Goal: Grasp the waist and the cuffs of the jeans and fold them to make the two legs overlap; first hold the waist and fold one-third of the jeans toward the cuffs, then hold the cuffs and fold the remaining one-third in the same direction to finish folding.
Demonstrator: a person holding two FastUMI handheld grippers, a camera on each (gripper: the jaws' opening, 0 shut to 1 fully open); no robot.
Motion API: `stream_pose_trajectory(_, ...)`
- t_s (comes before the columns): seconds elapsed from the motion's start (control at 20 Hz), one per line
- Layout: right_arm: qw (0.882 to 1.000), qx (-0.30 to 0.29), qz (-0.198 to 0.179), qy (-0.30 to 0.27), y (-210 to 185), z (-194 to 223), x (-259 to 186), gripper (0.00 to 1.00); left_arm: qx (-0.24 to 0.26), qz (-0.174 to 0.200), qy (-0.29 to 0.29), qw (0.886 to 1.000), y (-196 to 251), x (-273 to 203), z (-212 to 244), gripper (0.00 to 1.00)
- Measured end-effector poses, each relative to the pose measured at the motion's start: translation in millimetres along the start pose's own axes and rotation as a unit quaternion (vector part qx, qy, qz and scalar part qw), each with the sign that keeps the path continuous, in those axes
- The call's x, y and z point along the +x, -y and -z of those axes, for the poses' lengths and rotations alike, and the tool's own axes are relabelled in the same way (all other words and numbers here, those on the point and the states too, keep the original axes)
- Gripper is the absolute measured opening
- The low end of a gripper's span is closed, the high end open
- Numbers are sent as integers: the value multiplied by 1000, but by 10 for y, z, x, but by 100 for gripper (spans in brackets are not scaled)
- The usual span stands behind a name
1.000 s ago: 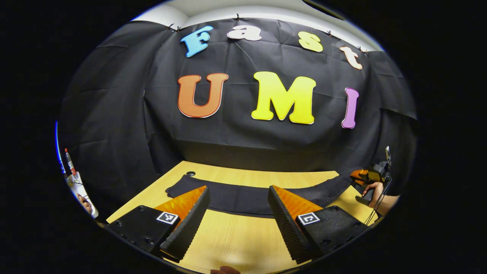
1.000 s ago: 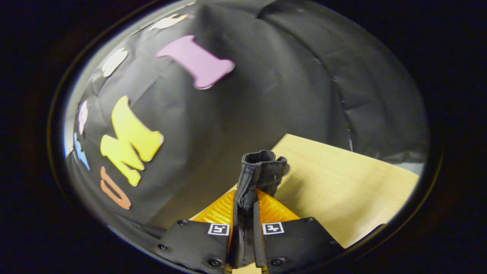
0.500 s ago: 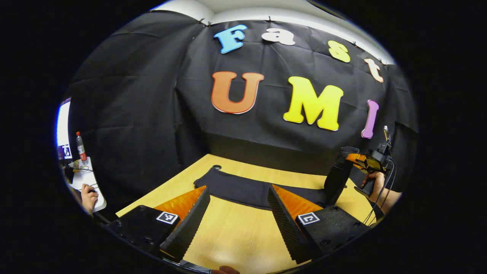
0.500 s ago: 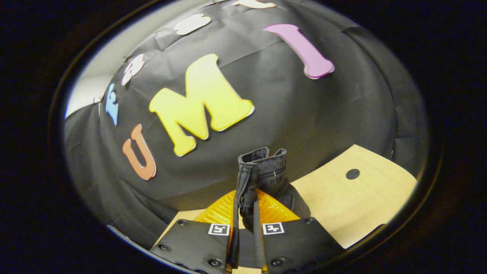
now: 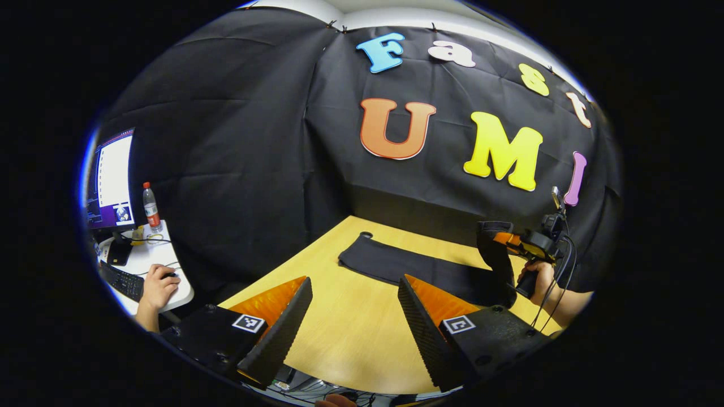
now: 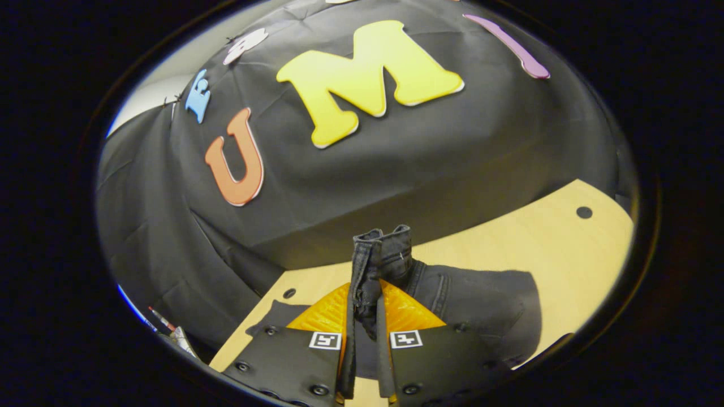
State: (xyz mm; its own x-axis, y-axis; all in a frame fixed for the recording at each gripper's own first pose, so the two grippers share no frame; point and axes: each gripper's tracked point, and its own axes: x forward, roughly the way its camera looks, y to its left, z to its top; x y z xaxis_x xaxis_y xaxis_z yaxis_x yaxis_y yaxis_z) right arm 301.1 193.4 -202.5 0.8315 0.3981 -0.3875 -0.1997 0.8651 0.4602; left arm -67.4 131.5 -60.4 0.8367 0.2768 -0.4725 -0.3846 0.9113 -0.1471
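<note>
The right gripper (image 6: 365, 339) is pinching the black jeans' (image 5: 407, 265) waist (image 6: 380, 254), lifting it above the wooden table (image 5: 339, 333). The left gripper (image 5: 353, 328) is hovering over that table, fingers spread and gripping nothing.

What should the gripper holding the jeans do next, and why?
Probably carry the waist further toward the cuffs and lay it down. The right gripper is shut on the lifted waist, while the rest of the jeans lies flat on the table.
</note>
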Motion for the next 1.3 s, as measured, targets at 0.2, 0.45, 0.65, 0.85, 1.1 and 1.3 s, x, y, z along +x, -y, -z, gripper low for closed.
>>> stream_pose_trajectory(0.2,999,-7,22,-37,-24,676,246,12,-7,-18,-3,1000,-230,-59,-2,98)
stream_pose_trajectory(0.45,997,-22,48,-60,-9,1193,383,17,-3,-28,-2,1000,-403,-96,-22,98)
stream_pose_trajectory(0.65,997,-27,30,-73,-64,1341,425,20,-9,-28,1,1000,-461,-79,-26,98)
stream_pose_trajectory(0.85,995,-37,12,-89,-248,1422,415,80,-20,-18,1,1000,-412,10,-31,98)
stream_pose_trajectory(1.1,996,-56,-5,-62,-368,1024,87,92,-60,38,-32,997,-127,455,75,98)
stream_pose_trajectory(1.3,996,-90,-8,8,-270,250,-521,98,-144,87,-102,980,119,1049,376,98)
